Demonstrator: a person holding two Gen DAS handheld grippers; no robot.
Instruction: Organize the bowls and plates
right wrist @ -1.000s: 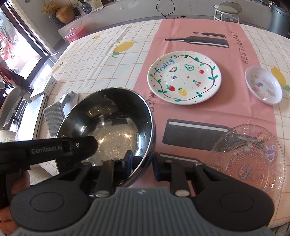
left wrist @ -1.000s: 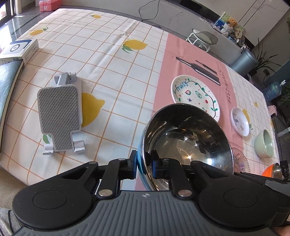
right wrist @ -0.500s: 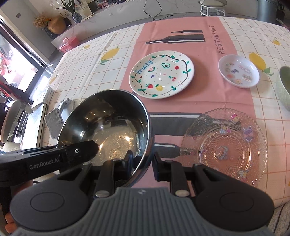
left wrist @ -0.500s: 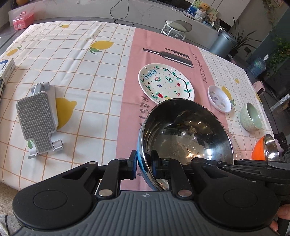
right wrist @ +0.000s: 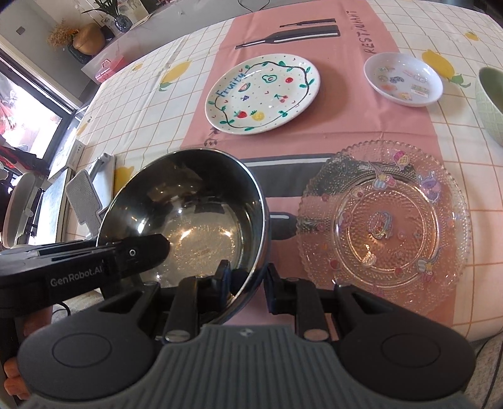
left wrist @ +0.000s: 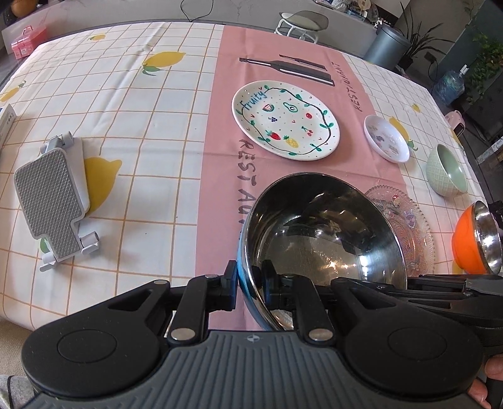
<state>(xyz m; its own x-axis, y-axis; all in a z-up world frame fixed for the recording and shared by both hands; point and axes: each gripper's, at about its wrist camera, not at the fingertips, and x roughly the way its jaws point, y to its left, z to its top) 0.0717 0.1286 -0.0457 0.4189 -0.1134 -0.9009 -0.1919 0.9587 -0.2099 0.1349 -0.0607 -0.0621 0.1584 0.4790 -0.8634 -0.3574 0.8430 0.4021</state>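
Both grippers hold one steel bowl [left wrist: 320, 239] with a blue outside, tilted, above the table's near edge. My left gripper [left wrist: 250, 284] is shut on its left rim. My right gripper [right wrist: 246, 284] is shut on its right rim [right wrist: 262, 220]. The bowl [right wrist: 188, 217] hangs left of a clear glass plate [right wrist: 383, 220]. A white "Fruity" plate [left wrist: 286, 121] lies on the pink runner, a small white dish [left wrist: 386, 138] to its right, then a green bowl [left wrist: 446, 171]. An orange steel-lined bowl [left wrist: 474, 242] sits at the far right.
A grey phone stand [left wrist: 53, 201] lies on the left of the lemon-print tablecloth [left wrist: 141, 110]. A white box [left wrist: 4, 121] sits at the left edge. A stool [left wrist: 303, 23] and a bin [left wrist: 388, 42] stand beyond the table.
Both grippers have carried the steel bowl to the right, towards the glass plate. The orange bowl and green bowl have come further into the left wrist view.
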